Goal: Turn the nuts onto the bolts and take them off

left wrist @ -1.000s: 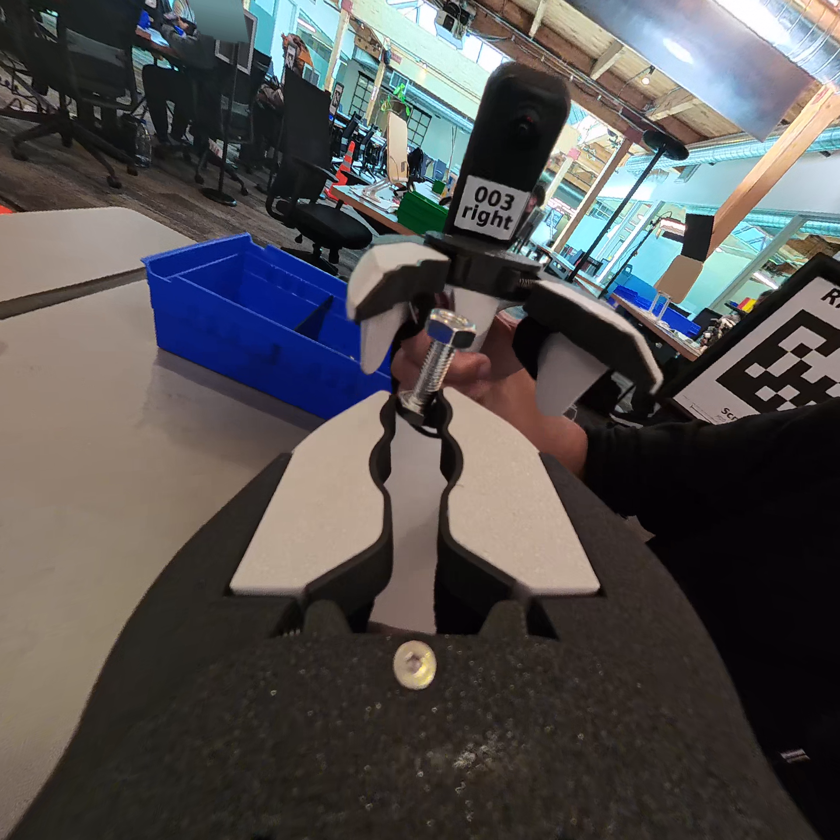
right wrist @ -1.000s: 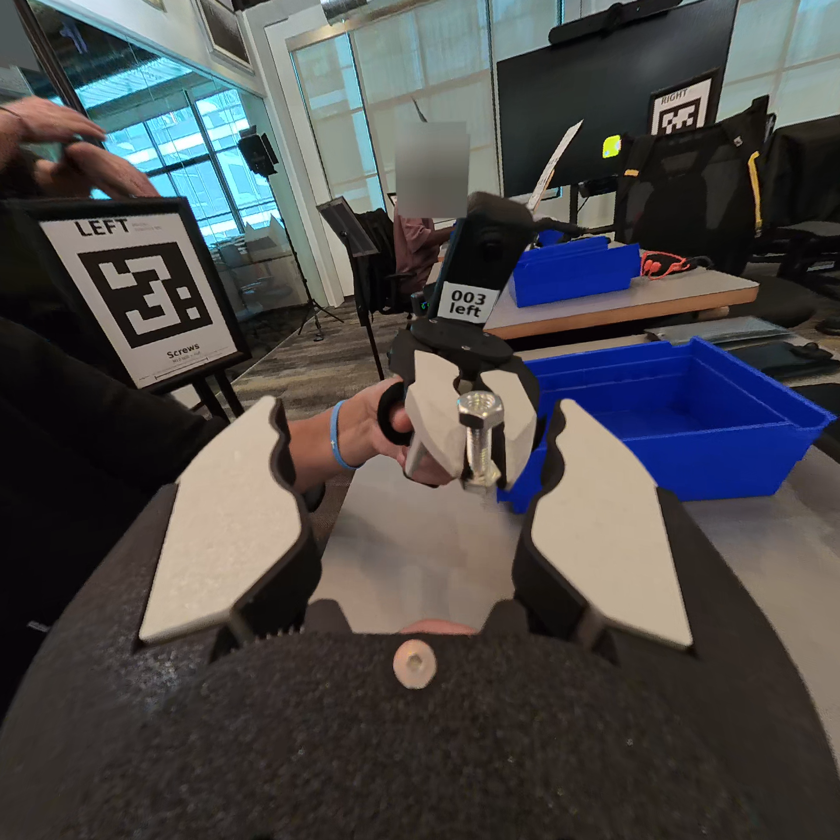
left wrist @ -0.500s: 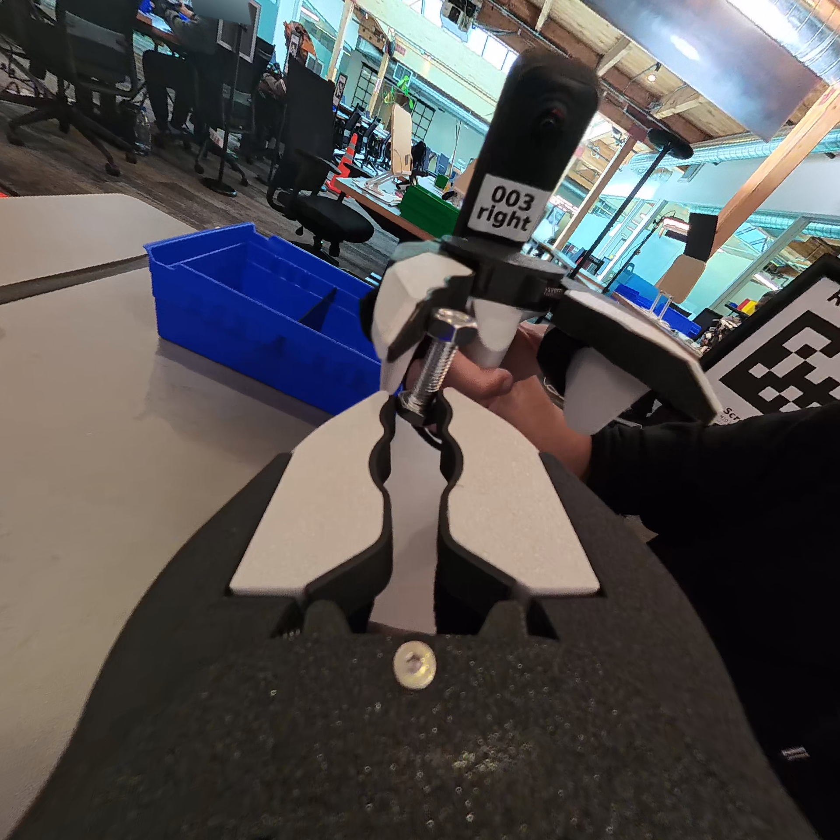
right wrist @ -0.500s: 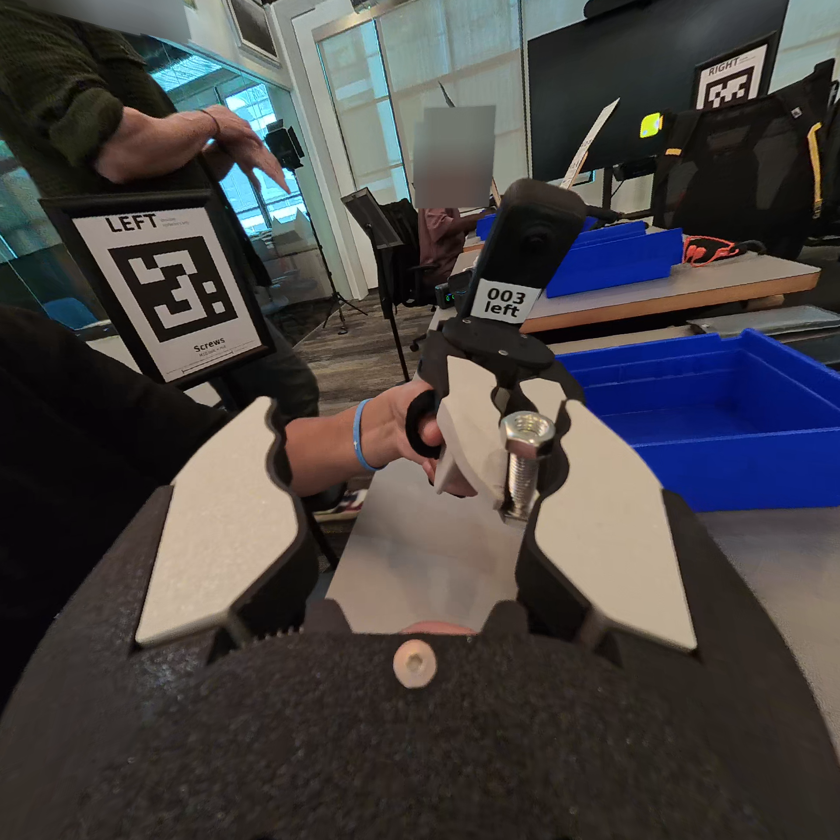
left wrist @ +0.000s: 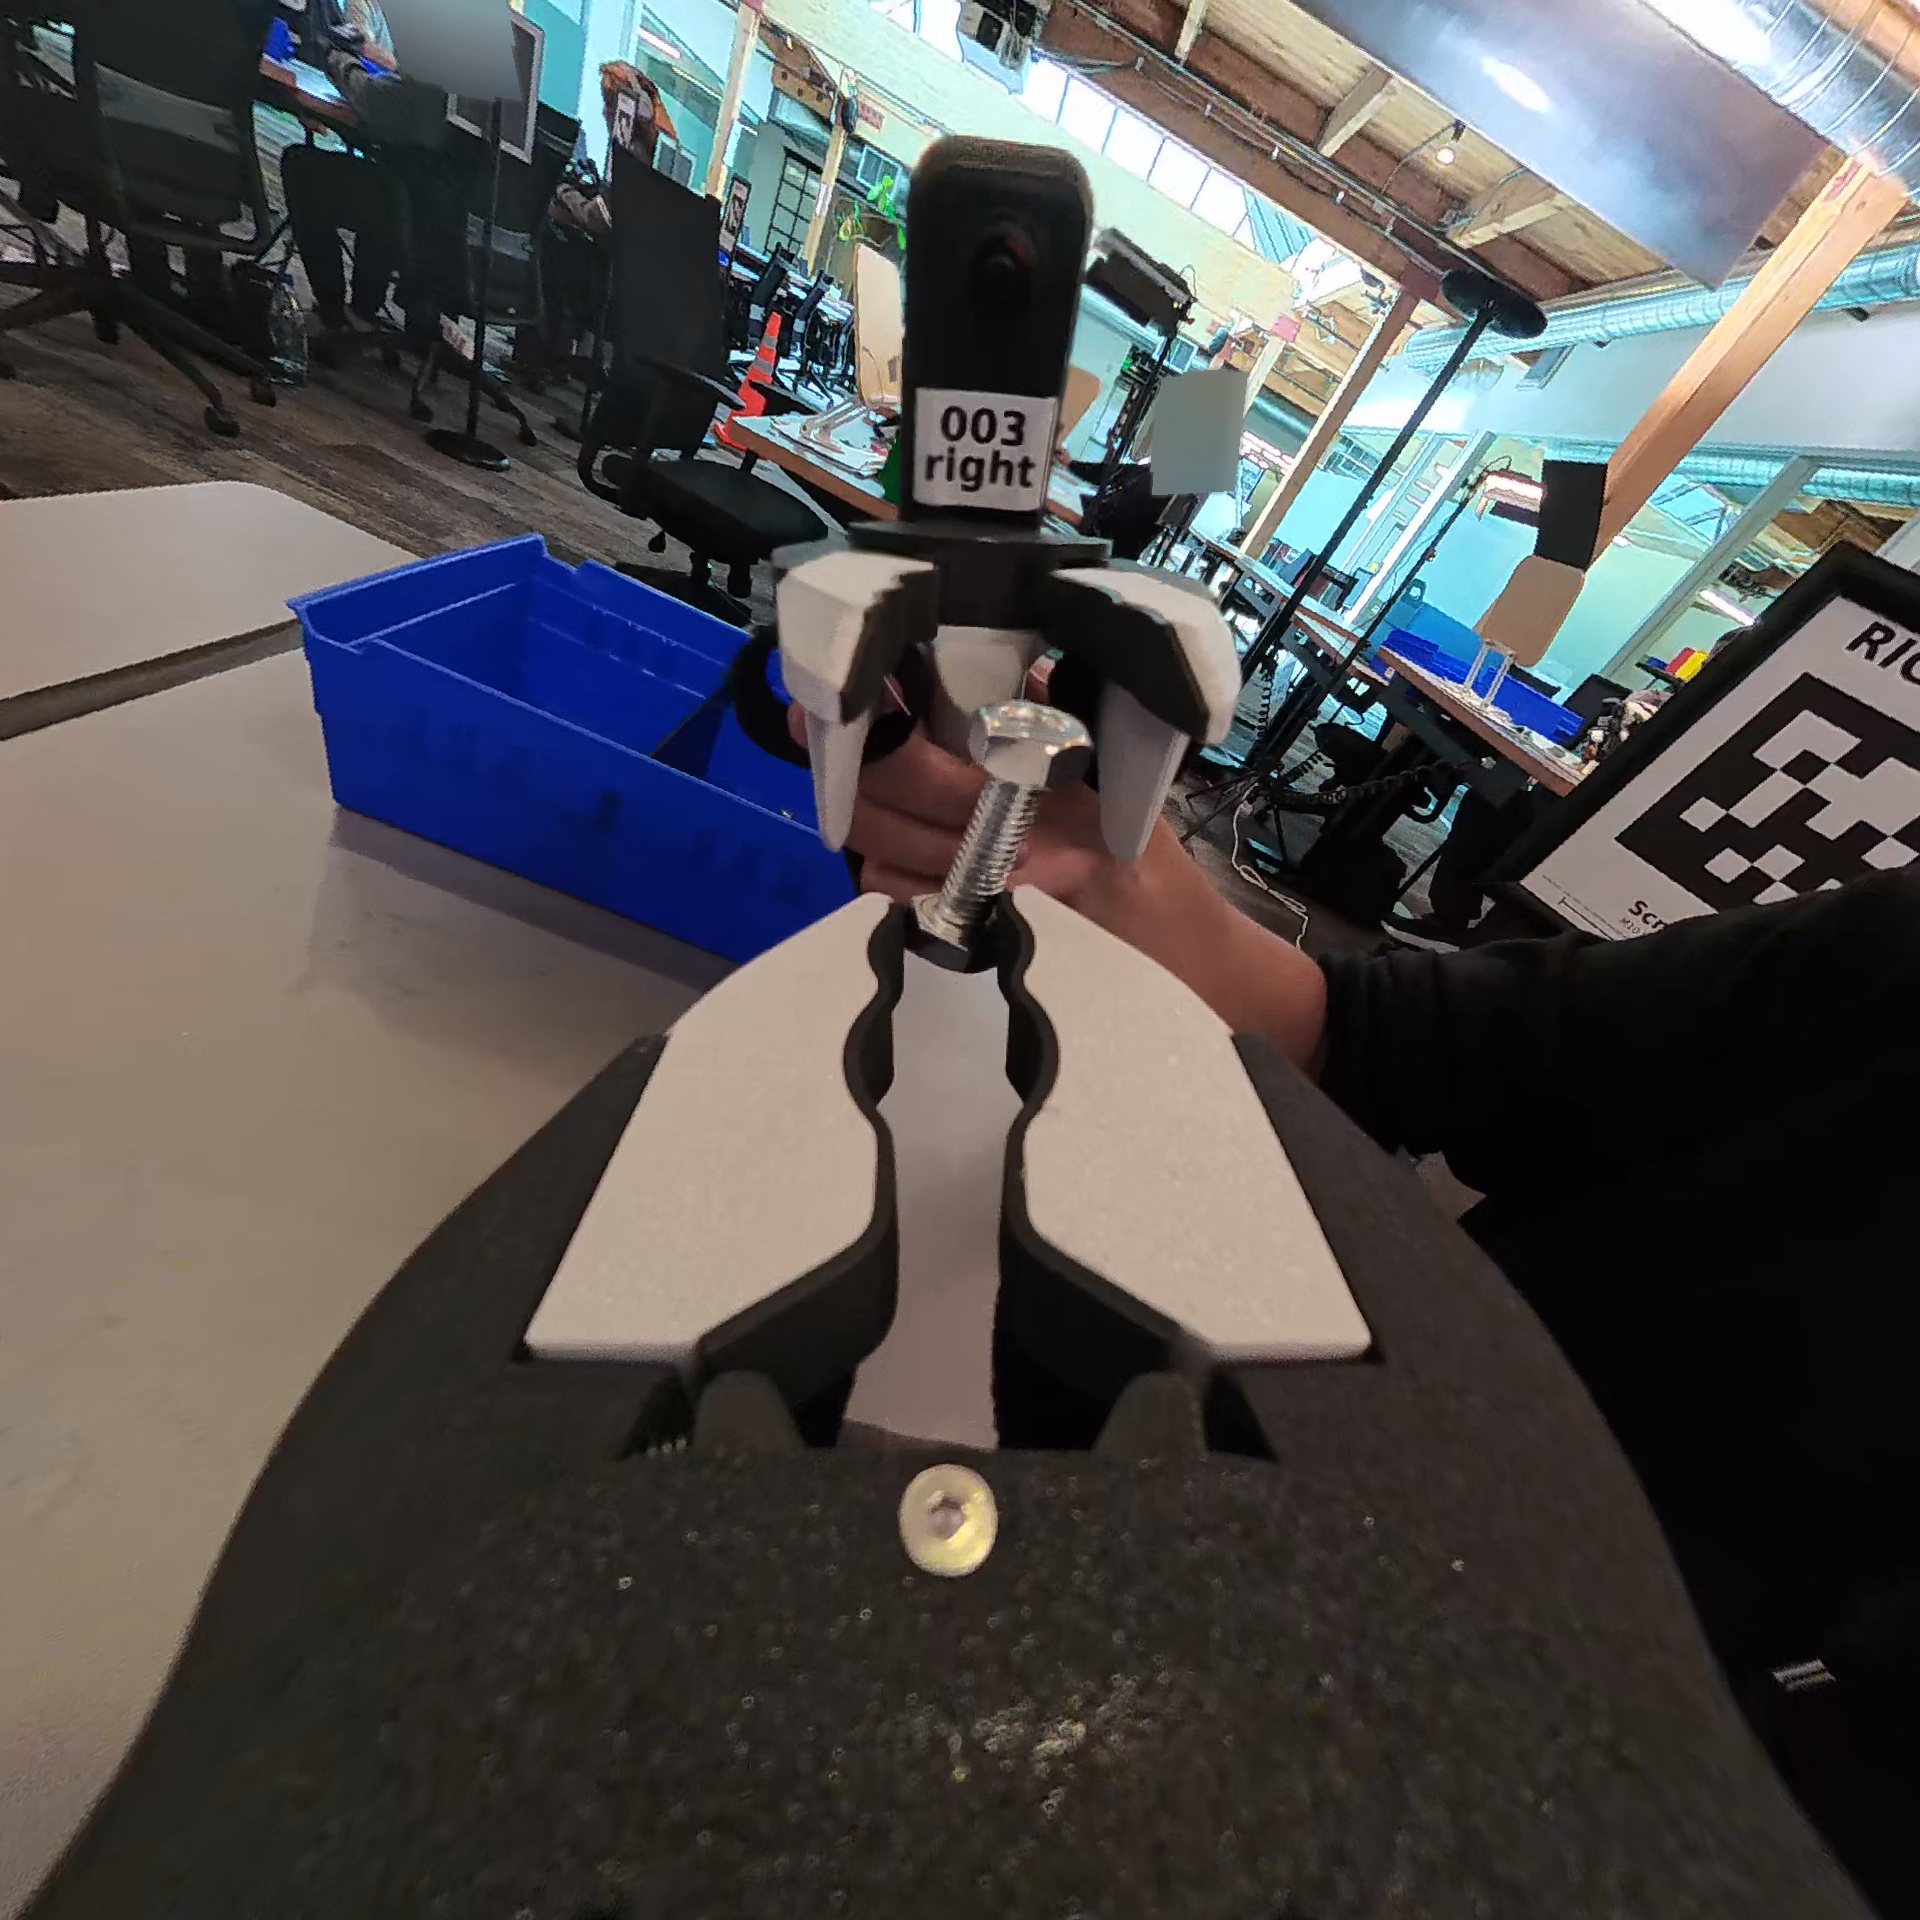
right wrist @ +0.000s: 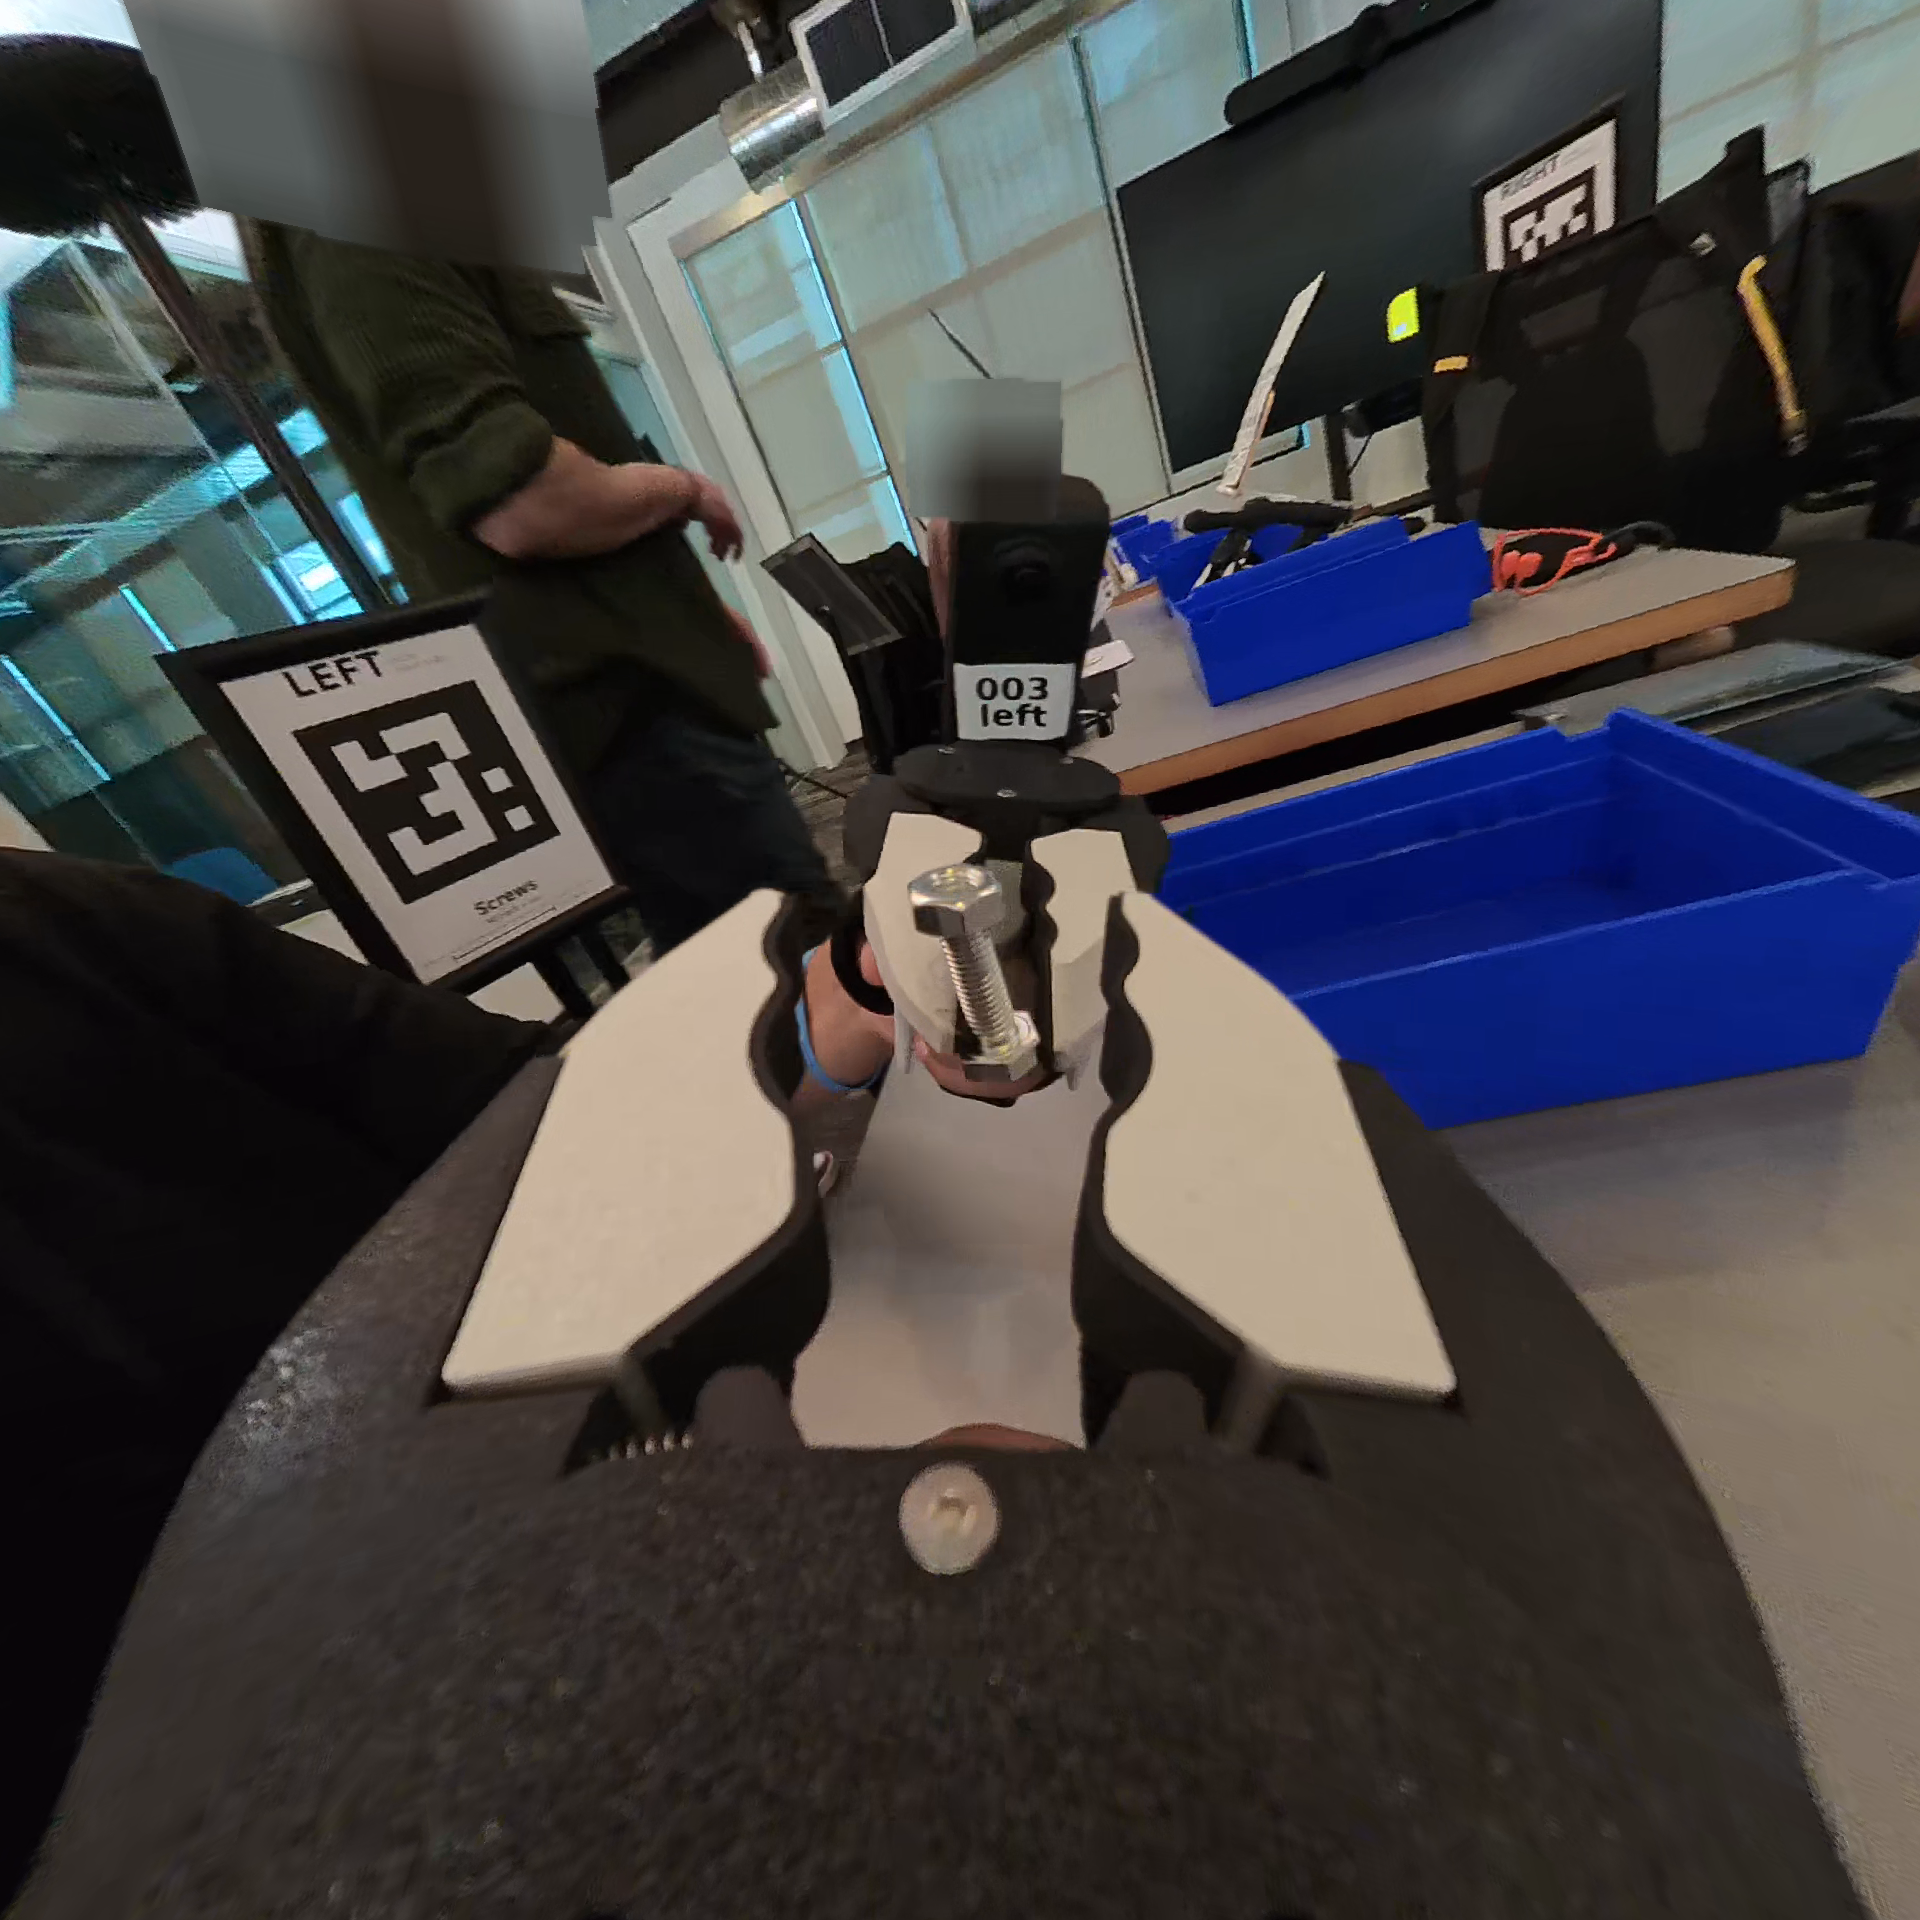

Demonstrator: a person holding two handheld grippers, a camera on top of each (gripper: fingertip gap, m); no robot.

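left tongs: pinching the nut at the bolt foot
bolt axis: near upright, head up, tilted toward right tongs
right tongs: spread, straddling the head, nearest to it
change: right tongs have swung round to centre on the head
beyond: blue bin on the surface

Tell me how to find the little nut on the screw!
Start at the blue bin on the grey table, then look just right to the left gripper held above it. The nut is the small silver six-sided ring pinched between its fingertips, at the bottom of the bolt, opposite the bigger head.
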